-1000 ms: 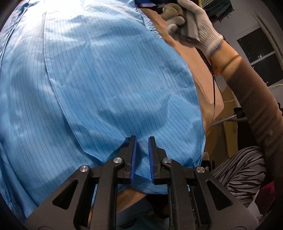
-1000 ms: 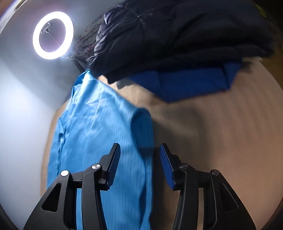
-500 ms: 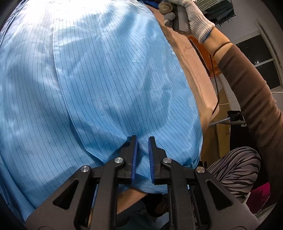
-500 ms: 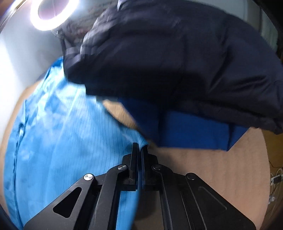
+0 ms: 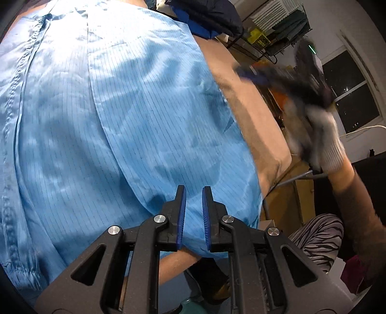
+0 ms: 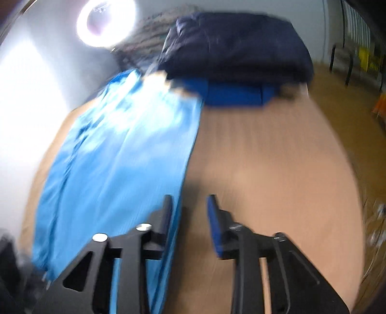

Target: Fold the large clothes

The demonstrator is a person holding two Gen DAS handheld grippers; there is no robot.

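A light blue pinstriped garment (image 5: 144, 116) lies spread across the tan table (image 5: 260, 125). My left gripper (image 5: 193, 193) is at its near hem, jaws narrow and shut on the fabric that bunches between the pads. My right gripper (image 6: 189, 203) hovers over the garment's (image 6: 125, 149) straight right edge. Its jaws are opening, with nothing between them but bare table (image 6: 265, 169). In the left wrist view the right gripper (image 5: 253, 74) is a blur, held by a white-gloved hand (image 5: 320, 145).
A dark navy jacket (image 6: 236, 46) lies piled on a folded royal-blue cloth (image 6: 231, 94) at the table's far end. A ring light (image 6: 106, 21) glares at the back left. The person's striped trousers (image 5: 316, 239) are by the near right corner, below a dark window (image 5: 349, 91).
The right gripper closed at the garment's far corner, then swung back towards the near side with its jaws apart again. The left gripper kept its grip and rose slightly.
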